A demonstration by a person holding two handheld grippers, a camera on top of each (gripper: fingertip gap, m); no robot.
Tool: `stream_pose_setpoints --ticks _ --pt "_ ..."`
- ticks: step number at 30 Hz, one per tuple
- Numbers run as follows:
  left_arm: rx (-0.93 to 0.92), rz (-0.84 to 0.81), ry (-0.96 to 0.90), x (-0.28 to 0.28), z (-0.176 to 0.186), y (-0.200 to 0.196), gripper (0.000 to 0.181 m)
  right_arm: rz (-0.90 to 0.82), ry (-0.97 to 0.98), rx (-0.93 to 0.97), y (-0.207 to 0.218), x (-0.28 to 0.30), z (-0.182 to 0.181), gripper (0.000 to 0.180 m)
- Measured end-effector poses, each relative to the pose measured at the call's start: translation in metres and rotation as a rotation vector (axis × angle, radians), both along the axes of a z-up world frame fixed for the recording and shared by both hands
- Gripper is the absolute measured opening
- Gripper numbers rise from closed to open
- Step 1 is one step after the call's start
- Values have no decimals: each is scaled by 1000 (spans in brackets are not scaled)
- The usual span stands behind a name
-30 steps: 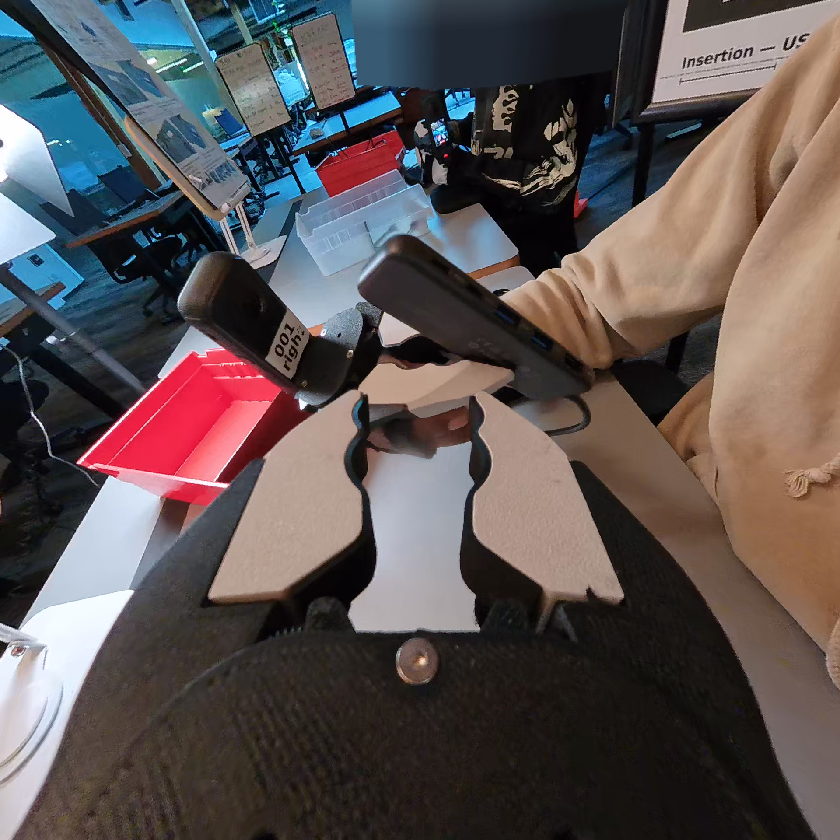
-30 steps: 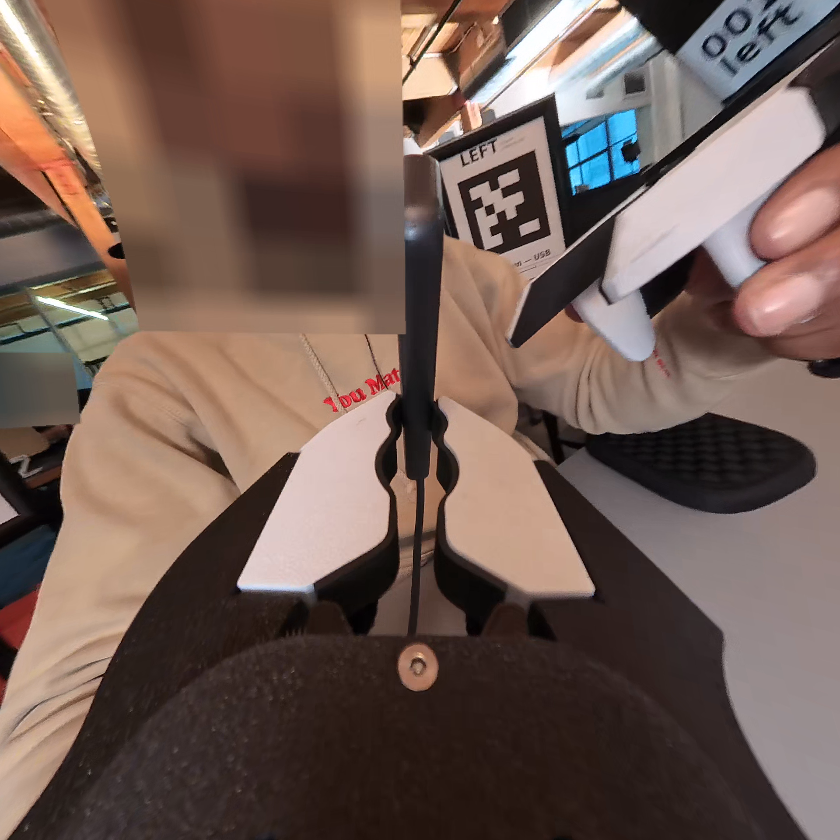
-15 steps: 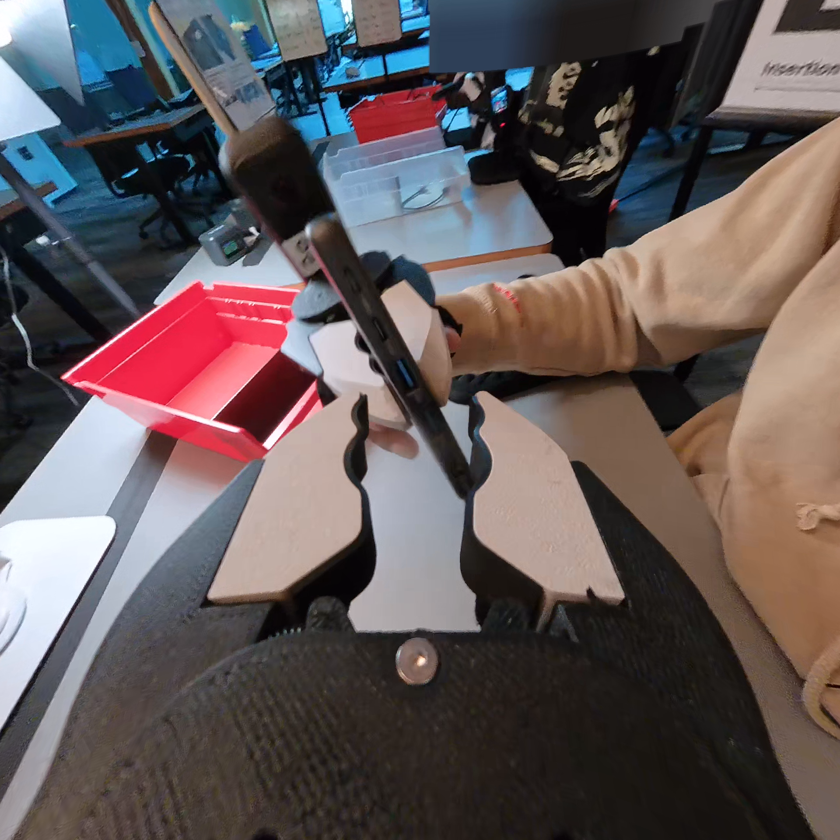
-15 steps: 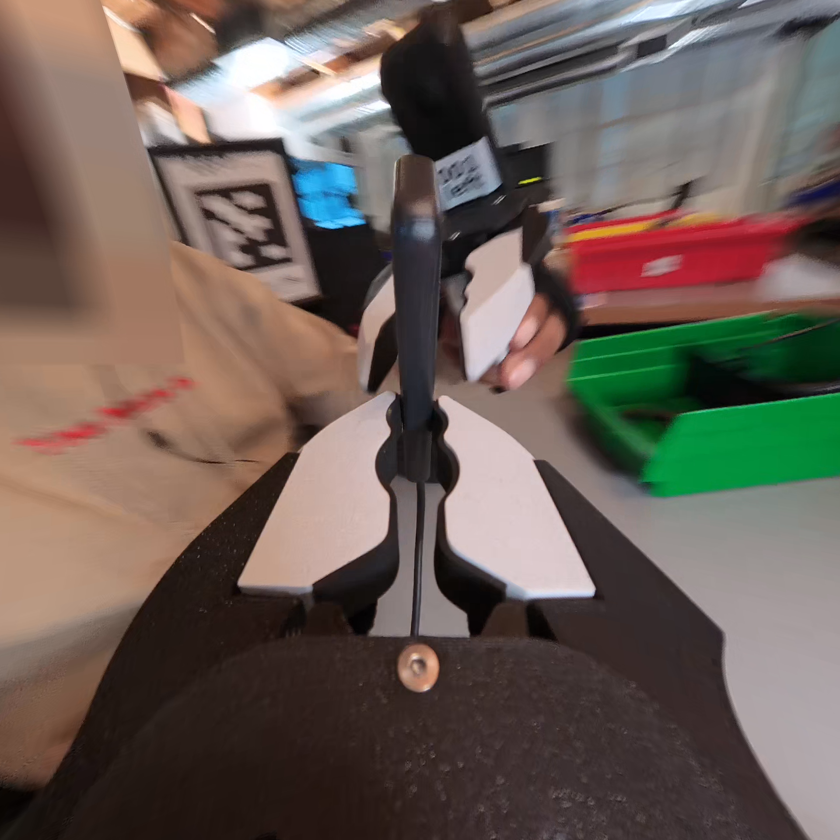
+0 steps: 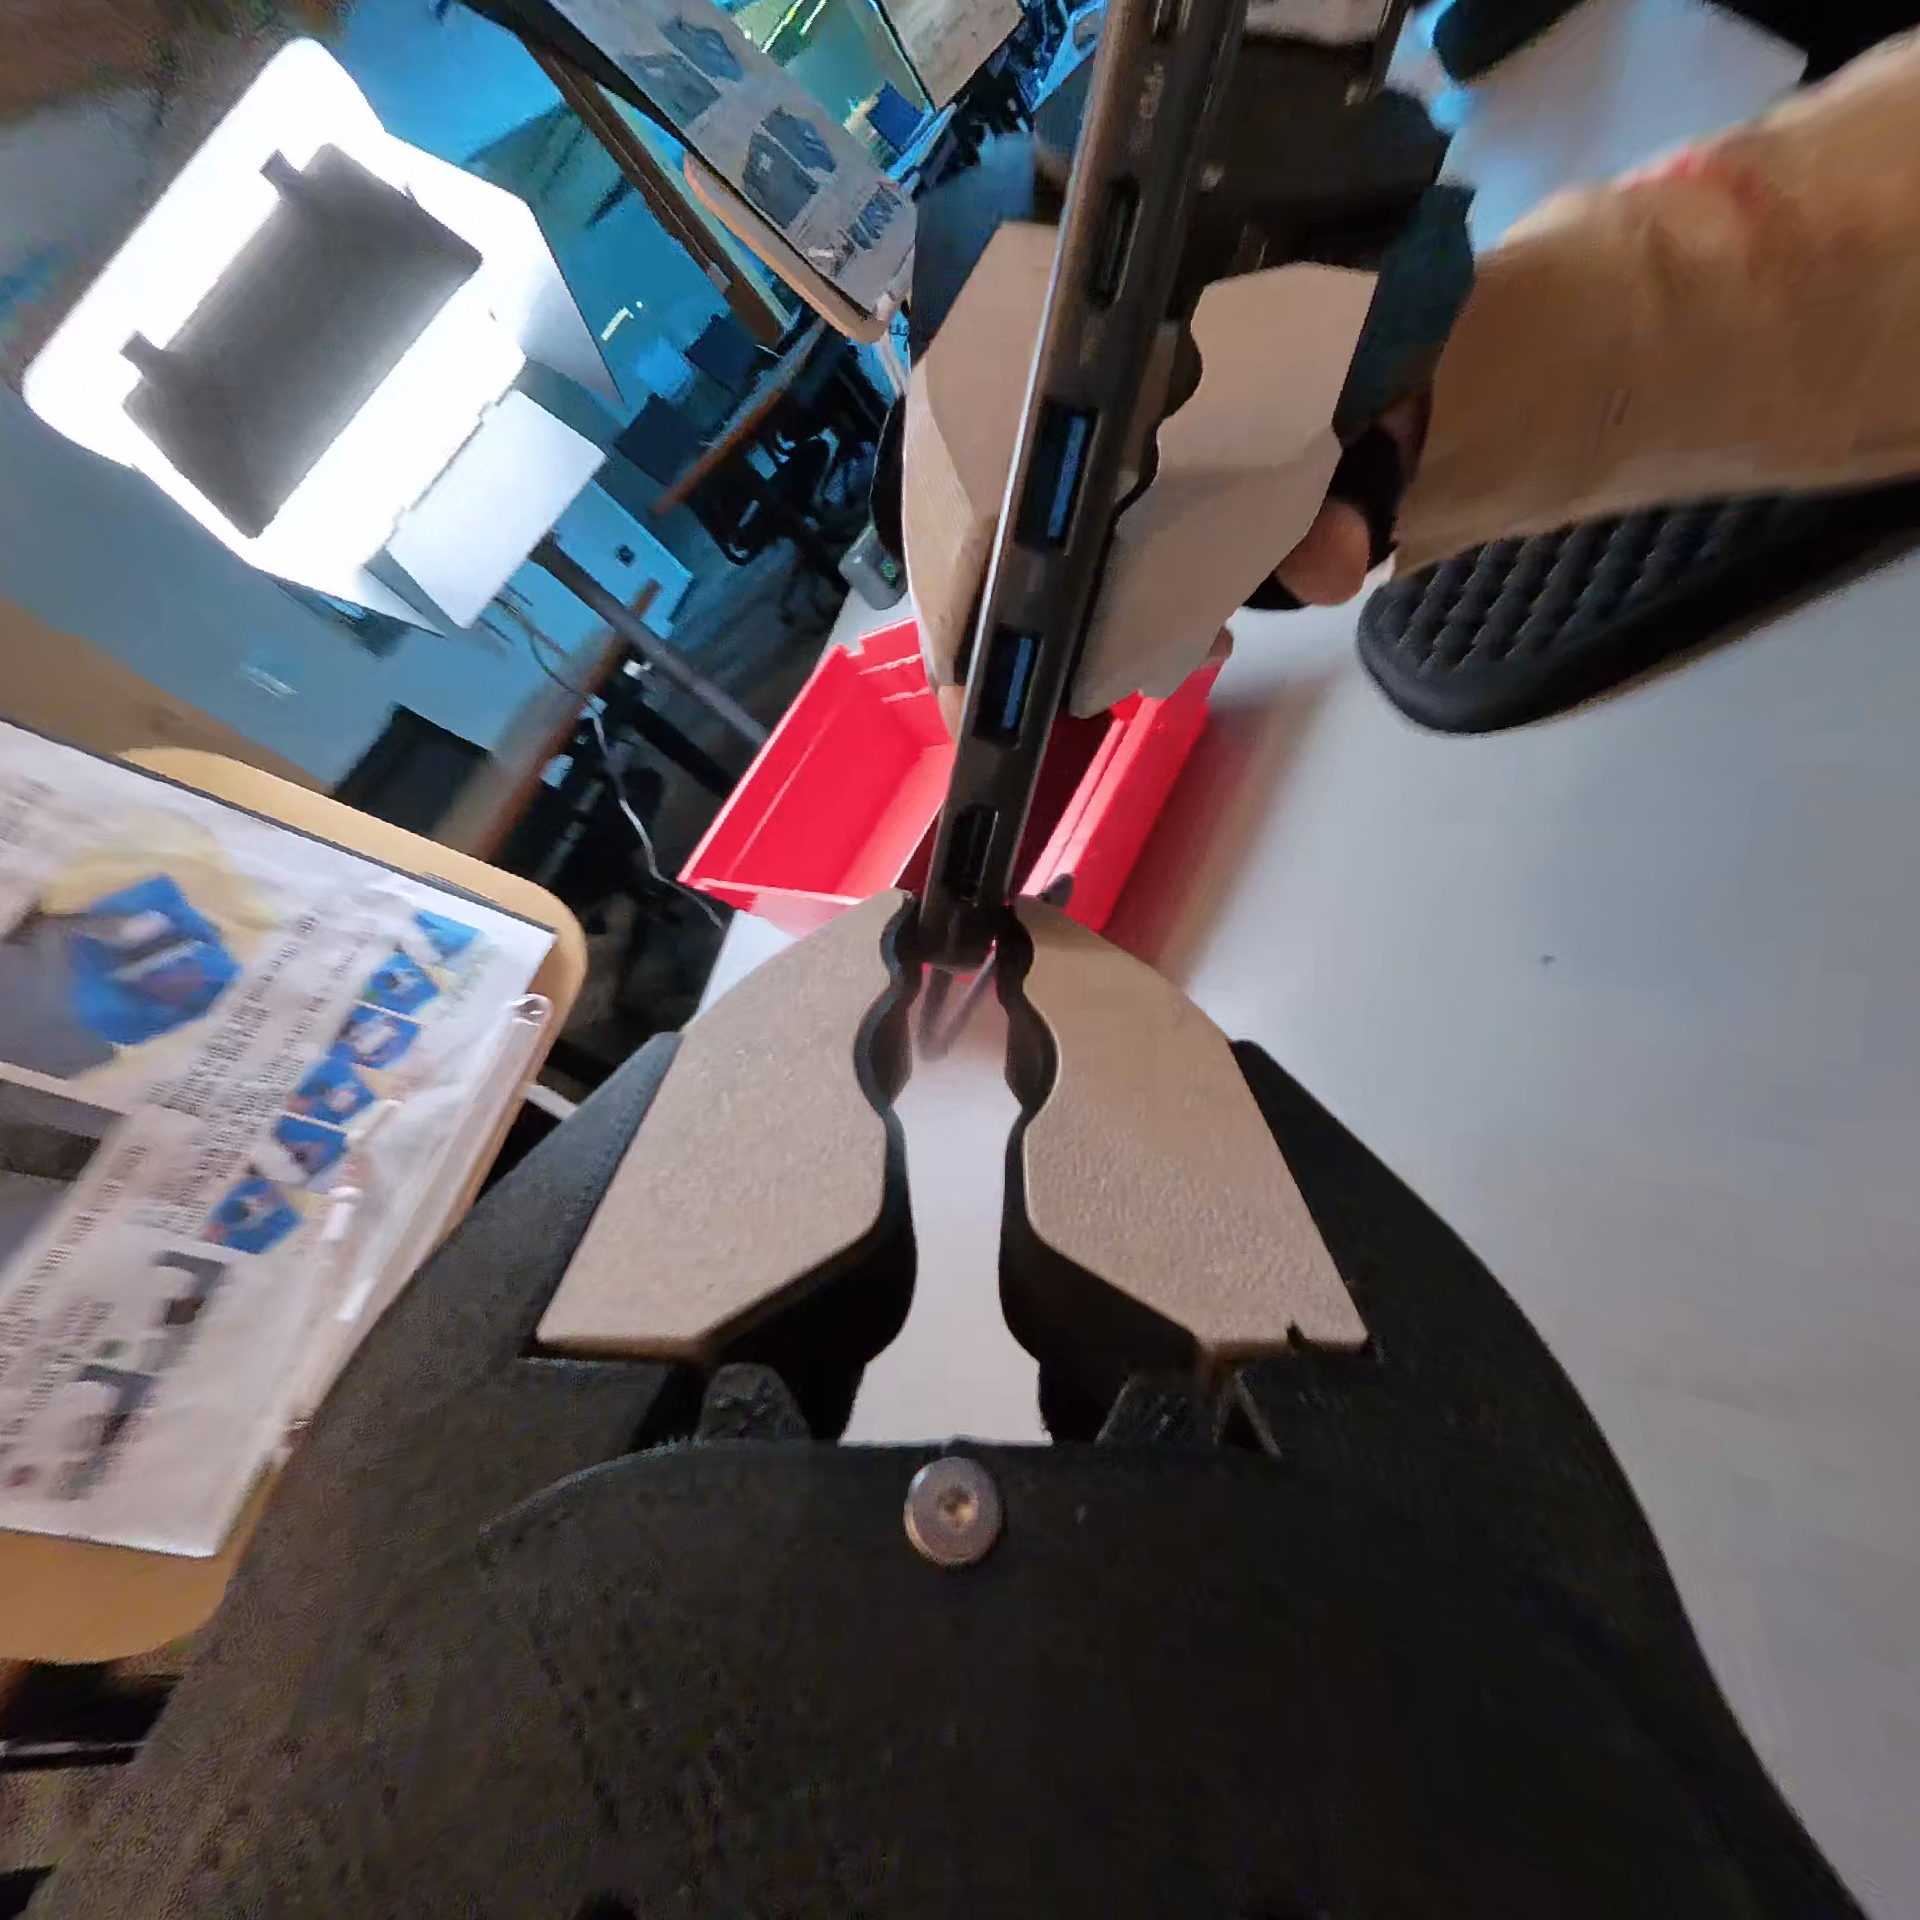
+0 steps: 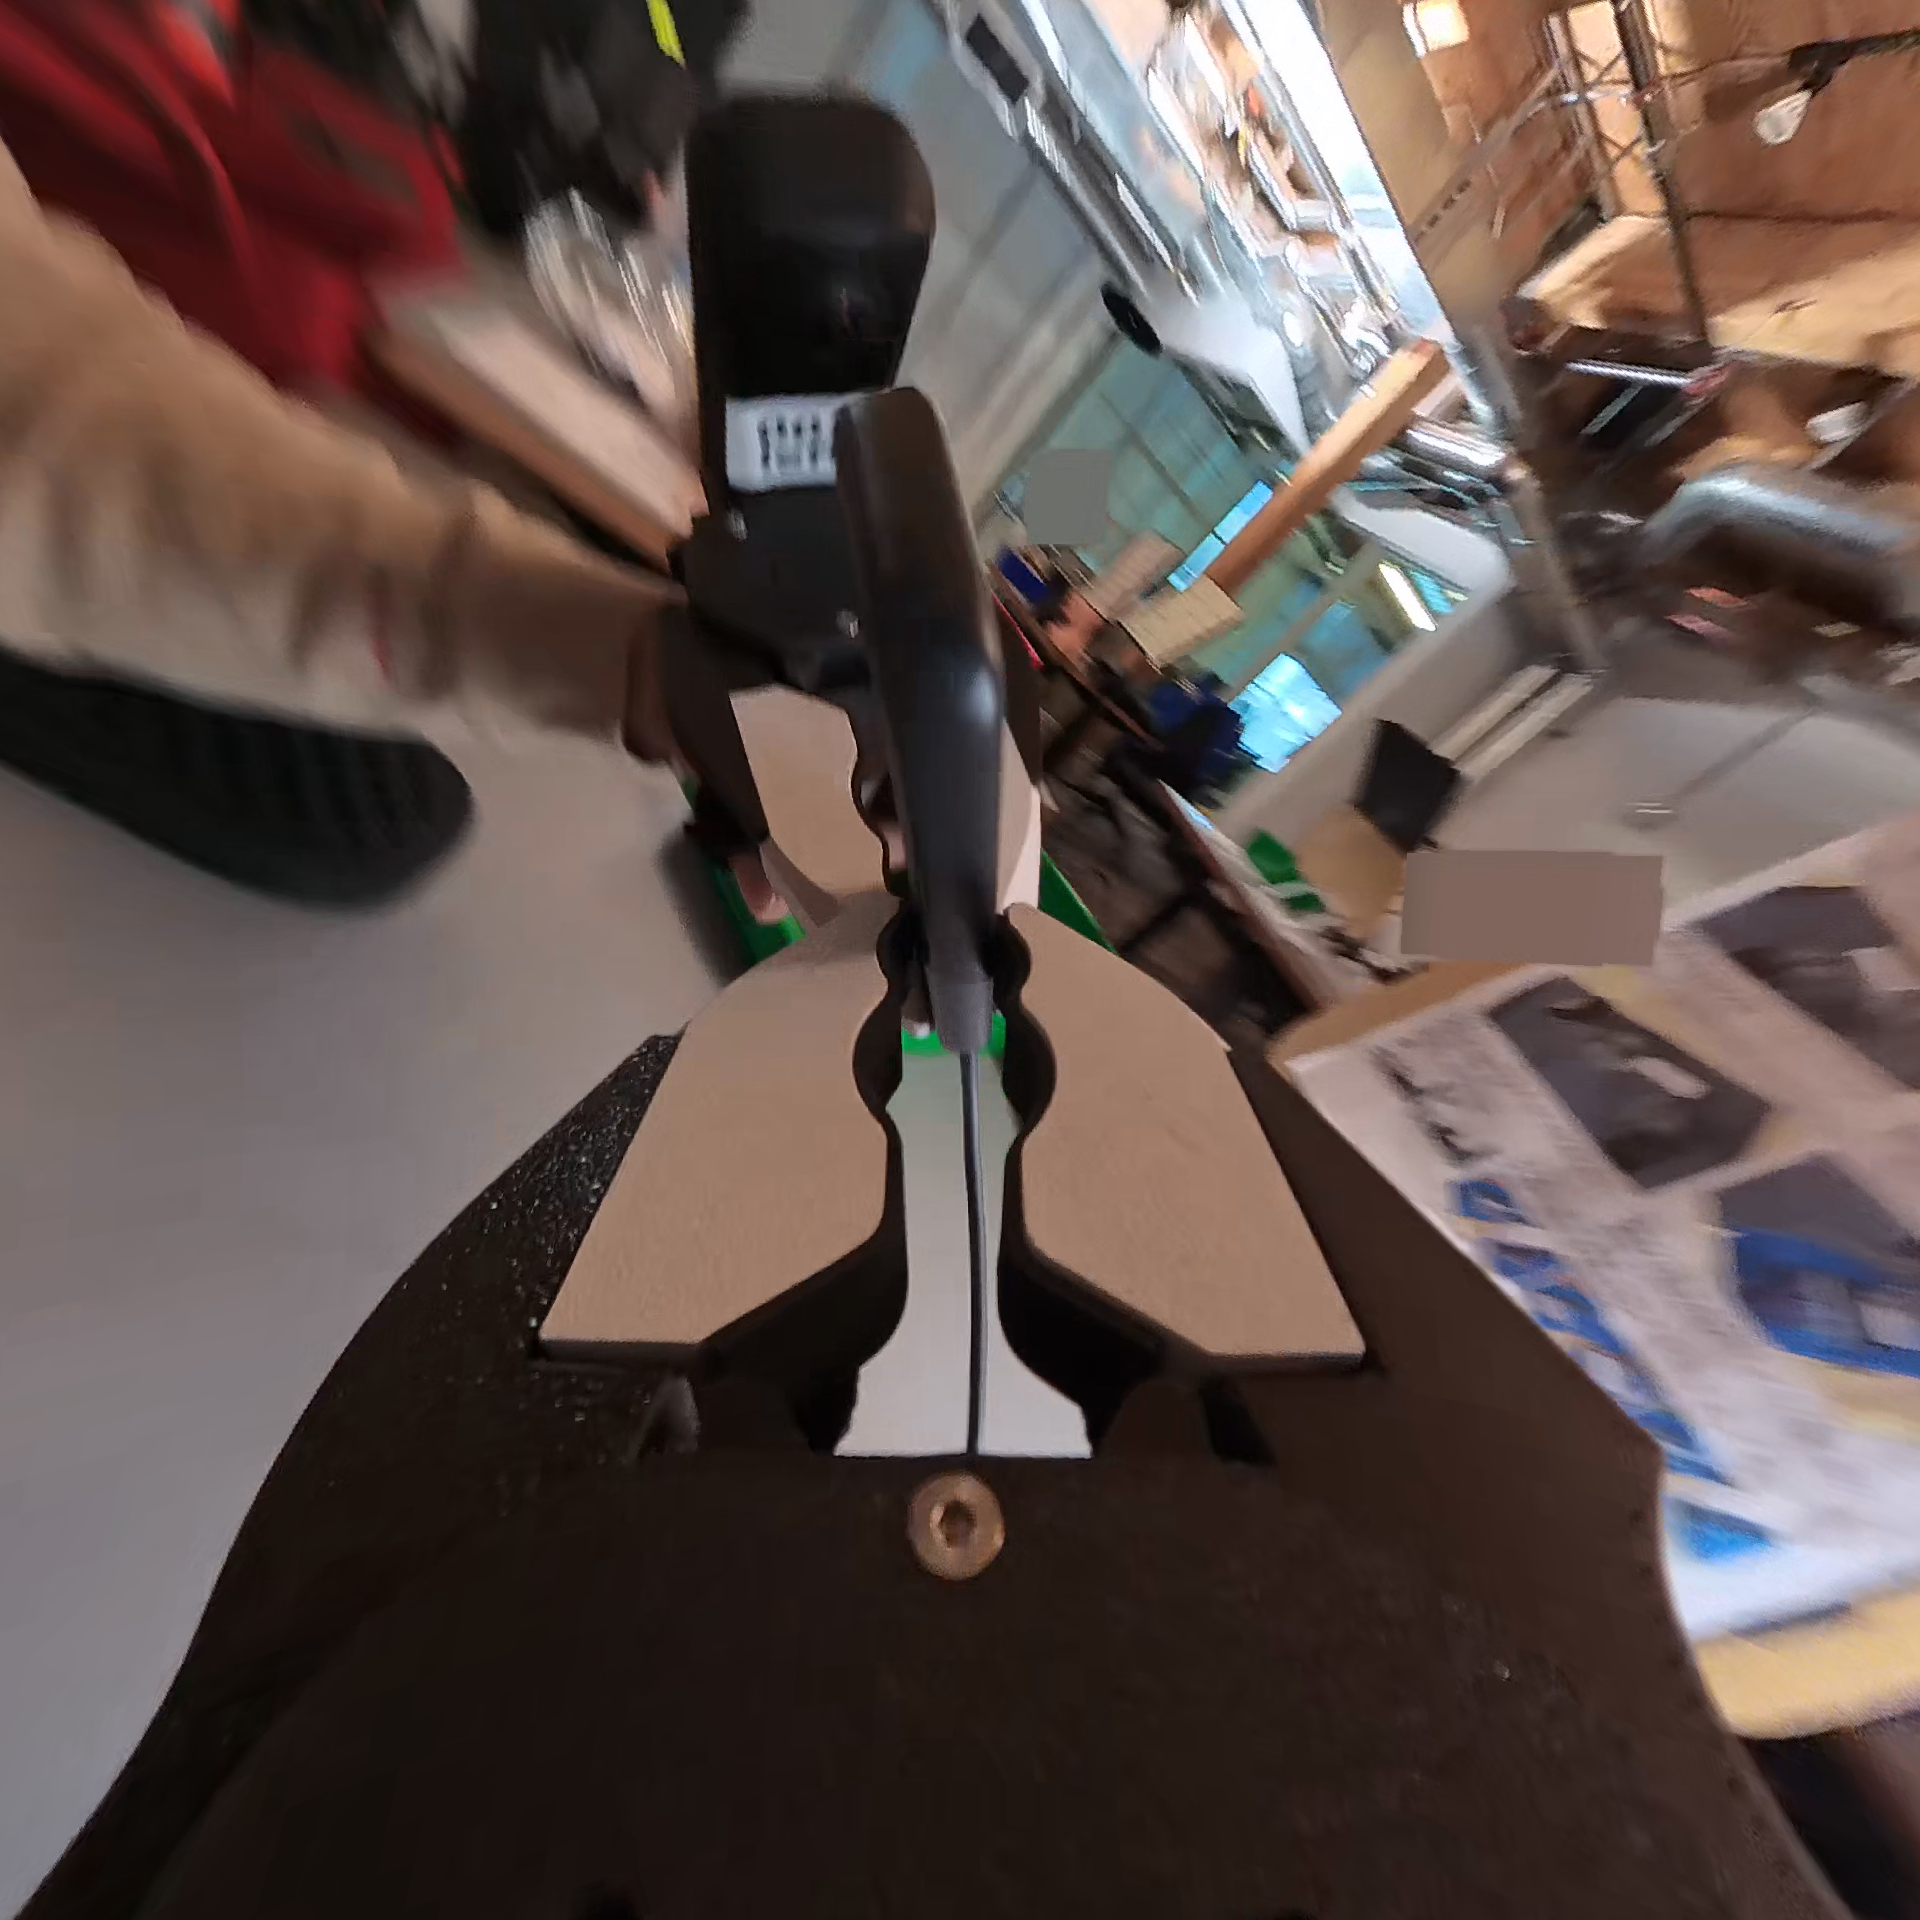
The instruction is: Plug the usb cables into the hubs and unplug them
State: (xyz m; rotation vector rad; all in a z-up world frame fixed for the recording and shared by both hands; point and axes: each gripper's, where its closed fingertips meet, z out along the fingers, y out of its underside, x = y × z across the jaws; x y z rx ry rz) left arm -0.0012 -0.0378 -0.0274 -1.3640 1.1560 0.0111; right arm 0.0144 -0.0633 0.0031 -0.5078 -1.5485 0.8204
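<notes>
Two handheld grippers meet over a grey table [image 5: 1558,1039], both clamped on one dark hub [image 5: 1049,499]. In the left wrist view, the left gripper [image 5: 954,940] pinches the hub's near end between its fingertips, and the hub runs up toward 12 o'clock with its row of ports facing the camera. The right gripper [image 5: 1101,499] grips the hub farther along, a tan sleeve [image 5: 1662,312] behind it at 2 o'clock. A red bin [image 5: 831,790] sits just beyond the fingertips, and a picture board [image 5: 208,1122] stands at 9 o'clock. In the right wrist view, the right gripper [image 6: 951,940] holds the hub's cable end, its thin cable [image 6: 975,1247] trailing back between the fingers. A green bin [image 6: 769,914] shows behind.
</notes>
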Motion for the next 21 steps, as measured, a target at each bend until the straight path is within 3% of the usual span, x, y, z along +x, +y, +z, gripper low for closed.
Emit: stream_pose_setpoints --ticks 5,9,10,17,21 --pt "22 -1 155 -7 -32 8 13 -114 -13 157 0 3 -30 28" --pt "15 -32 211 -1 -53 12 13 -132 -26 137 4 5 -48 20" --pt "4 -31 198 -1 -55 13 13 -132 -32 132 4 5 -52 13" --pt "-88 -54 31 -2 -63 18 14 -190 -20 135 7 2 -62 12" --pt "-132 -124 -104 8 -59 14 14 -191 18 113 5 4 -56 21"
